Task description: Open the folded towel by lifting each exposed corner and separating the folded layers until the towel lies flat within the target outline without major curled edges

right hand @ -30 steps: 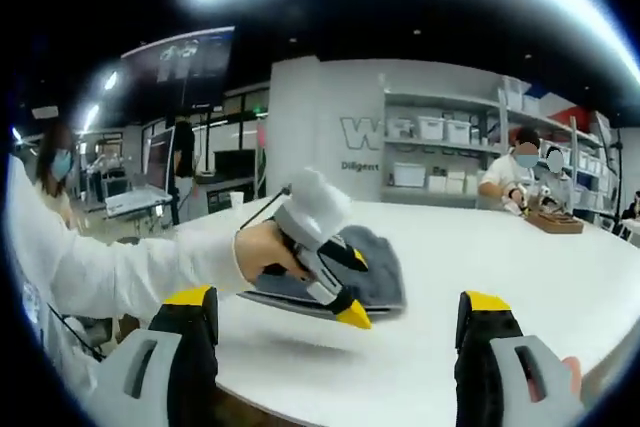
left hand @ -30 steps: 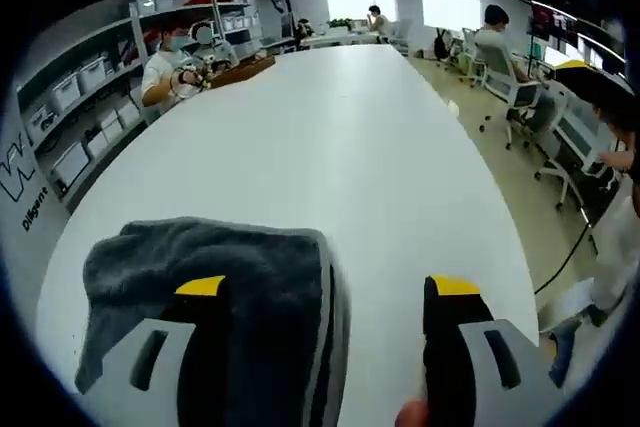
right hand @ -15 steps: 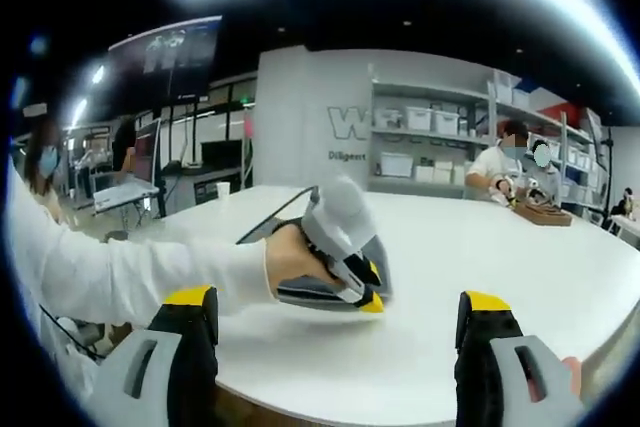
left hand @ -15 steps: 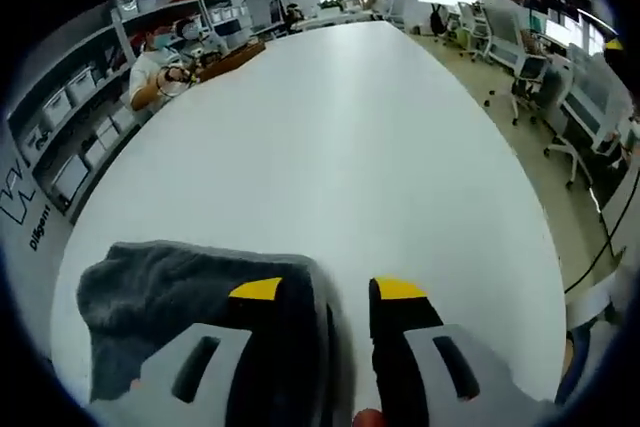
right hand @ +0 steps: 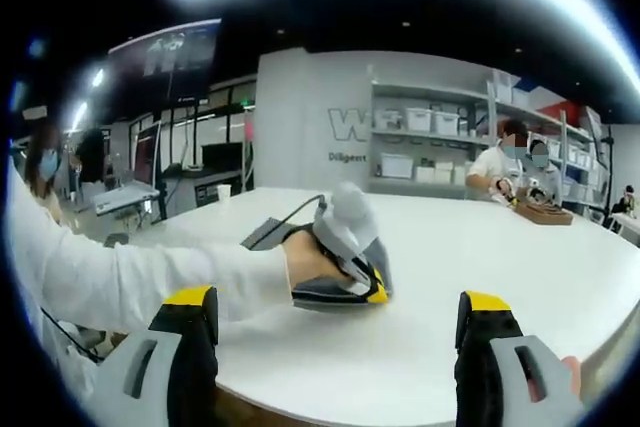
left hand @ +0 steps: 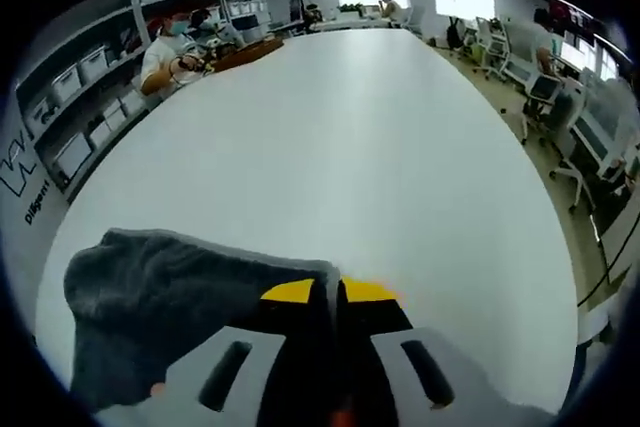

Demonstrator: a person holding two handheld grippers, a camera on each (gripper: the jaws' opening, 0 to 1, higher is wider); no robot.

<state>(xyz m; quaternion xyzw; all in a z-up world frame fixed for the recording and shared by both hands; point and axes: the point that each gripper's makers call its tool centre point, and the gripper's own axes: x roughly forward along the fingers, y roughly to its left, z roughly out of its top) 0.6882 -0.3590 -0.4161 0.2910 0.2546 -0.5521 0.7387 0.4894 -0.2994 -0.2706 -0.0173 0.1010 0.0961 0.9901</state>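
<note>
- The grey folded towel (left hand: 190,297) lay near the white bench's (left hand: 340,147) edge.
- The left gripper (left hand: 332,292) had its yellow-tipped fingers (left hand: 290,293) pinched on the towel's right edge.
- The right gripper (right hand: 340,309) hovered apart from the towel, fingers (right hand: 190,297) spread wide, nothing between them.

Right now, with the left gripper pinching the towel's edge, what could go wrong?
The left gripper is shut on the right edge of the folded grey towel, so it may have pinched several layers together; lifting could then raise the whole bundle instead of opening it. The right gripper hangs open, away from the towel, so nothing holds the rest down on the white table and it may slide.
</note>
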